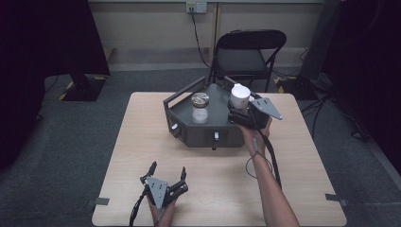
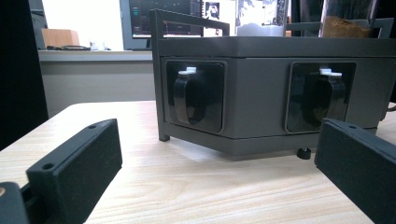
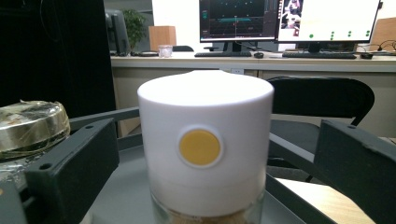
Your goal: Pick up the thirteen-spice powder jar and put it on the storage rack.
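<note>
A dark grey angular rack (image 1: pixel 189 135) stands at the far middle of the table. On its top sit a jar with a metal lid (image 1: pixel 200 108) and a jar with a white lid (image 1: pixel 240 96). My right gripper (image 1: pixel 237 112) is at the white-lidded jar's near side. In the right gripper view this jar (image 3: pixel 205 140) has a yellow dot and stands between the jaws of my right gripper (image 3: pixel 215 144), open, with gaps on both sides. My left gripper (image 1: pixel 168 169) rests open near the table's front edge, facing the rack (image 2: pixel 261 74), and holds nothing (image 2: pixel 217 140).
Two black latch handles (image 2: pixel 189 95) (image 2: pixel 327 95) sit in the rack's front faces. A black folding chair (image 1: pixel 250 52) stands behind the table. The metal-lidded jar (image 3: pixel 28 126) is left of the right gripper's jaws. Dark curtains hang at both sides.
</note>
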`<move>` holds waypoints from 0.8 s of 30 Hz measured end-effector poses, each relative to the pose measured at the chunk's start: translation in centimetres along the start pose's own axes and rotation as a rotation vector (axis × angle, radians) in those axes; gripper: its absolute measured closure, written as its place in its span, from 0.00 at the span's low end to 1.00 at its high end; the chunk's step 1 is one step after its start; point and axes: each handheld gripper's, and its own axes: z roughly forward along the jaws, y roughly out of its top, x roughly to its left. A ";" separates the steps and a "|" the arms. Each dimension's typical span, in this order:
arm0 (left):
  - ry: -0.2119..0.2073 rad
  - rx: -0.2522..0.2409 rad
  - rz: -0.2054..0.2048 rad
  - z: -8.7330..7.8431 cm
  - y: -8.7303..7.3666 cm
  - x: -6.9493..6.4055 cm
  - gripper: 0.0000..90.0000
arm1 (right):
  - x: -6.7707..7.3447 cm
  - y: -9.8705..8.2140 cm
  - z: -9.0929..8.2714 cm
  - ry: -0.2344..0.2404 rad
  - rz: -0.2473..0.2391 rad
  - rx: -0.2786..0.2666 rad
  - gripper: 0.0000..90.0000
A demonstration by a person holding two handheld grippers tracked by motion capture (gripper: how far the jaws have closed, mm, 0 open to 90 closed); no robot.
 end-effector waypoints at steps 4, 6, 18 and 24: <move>0.000 0.000 0.000 0.0 0.0 0.0 0.00 | 0.0 -0.2 -0.5 -0.004 -0.003 -0.009 0.00; 0.000 0.000 0.000 0.0 0.0 0.0 0.00 | -0.1 -0.4 -0.7 -0.005 -0.003 -0.013 0.00; 0.001 0.001 0.000 0.0 0.0 0.0 0.00 | -0.2 -1.4 -2.0 -0.012 -0.002 -0.035 0.00; 0.001 0.001 0.000 0.0 0.0 0.0 0.00 | -0.5 -1.8 -3.0 -0.008 0.007 -0.061 0.00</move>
